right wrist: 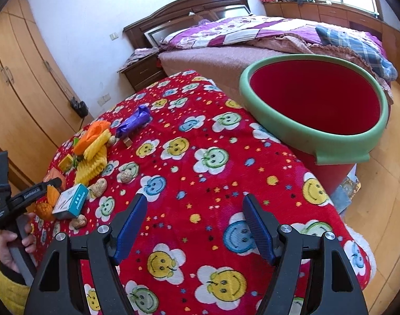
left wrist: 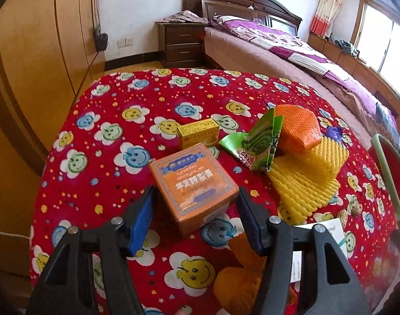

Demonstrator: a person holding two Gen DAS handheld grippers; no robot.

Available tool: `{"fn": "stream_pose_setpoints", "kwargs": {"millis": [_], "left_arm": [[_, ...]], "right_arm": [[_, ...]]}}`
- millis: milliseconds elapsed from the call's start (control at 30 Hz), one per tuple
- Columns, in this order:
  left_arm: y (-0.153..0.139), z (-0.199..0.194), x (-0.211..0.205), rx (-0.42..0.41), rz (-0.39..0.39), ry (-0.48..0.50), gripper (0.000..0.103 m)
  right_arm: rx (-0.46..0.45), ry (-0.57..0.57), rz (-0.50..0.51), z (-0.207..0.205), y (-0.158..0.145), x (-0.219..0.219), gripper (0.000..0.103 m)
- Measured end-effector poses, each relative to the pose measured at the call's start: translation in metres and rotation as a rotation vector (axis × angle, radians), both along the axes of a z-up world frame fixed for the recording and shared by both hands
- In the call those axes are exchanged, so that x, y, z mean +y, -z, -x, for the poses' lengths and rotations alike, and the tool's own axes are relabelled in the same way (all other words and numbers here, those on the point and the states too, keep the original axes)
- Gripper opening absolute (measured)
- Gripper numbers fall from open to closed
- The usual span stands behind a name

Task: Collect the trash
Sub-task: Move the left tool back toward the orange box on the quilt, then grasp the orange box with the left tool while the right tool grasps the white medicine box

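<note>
An orange box (left wrist: 193, 183) lies on the red smiley-face cloth (left wrist: 121, 99), right between the fingers of my open left gripper (left wrist: 196, 202), which do not touch it. Behind it lie a small yellow box (left wrist: 198, 132), a green wrapper (left wrist: 260, 141), an orange foam net (left wrist: 297, 128) and yellow foam nets (left wrist: 305, 178). My right gripper (right wrist: 193, 210) is open and empty over bare cloth (right wrist: 200, 157). The red bin with a green rim (right wrist: 318, 136) stands at the table's right edge. The left gripper (right wrist: 24, 197) shows at far left in the right wrist view.
A white-teal box (right wrist: 71, 202), peanuts (right wrist: 99, 186), a purple wrapper (right wrist: 134, 122) and an orange peel (right wrist: 43, 210) lie on the cloth. A bed (left wrist: 278, 50) and nightstand (left wrist: 181, 42) stand behind the table, and a wardrobe (left wrist: 29, 52) on the left.
</note>
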State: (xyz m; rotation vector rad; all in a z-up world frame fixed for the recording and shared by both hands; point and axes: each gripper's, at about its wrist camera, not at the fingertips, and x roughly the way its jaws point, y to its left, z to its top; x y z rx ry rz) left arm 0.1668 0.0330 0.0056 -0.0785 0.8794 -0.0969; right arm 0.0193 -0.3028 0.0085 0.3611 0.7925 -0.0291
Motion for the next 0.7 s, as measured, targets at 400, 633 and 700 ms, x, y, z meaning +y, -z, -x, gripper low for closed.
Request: {"fn": "stream_pose_setpoints", "kwargs": {"millis": [400,633,700], "left_arm": [[-0.024,0.038,0.019,-0.069,0.083,-0.006,0.057],[-0.035,0.076,0.034,-0.094,0.093,-0.06,0.057],[-0.035,0.085,0.037,-0.092,0.084,-0.073,0.057]], "right_arm": [[-0.009,-0.069,0.018,-0.003,-0.008,0.027,0.076],[-0.034,-0.143,0.026,-0.006,-0.019,0.051,0.076],[-0.042,-0.169,0.032,-0.006,-0.022,0.06,0.076]]}}
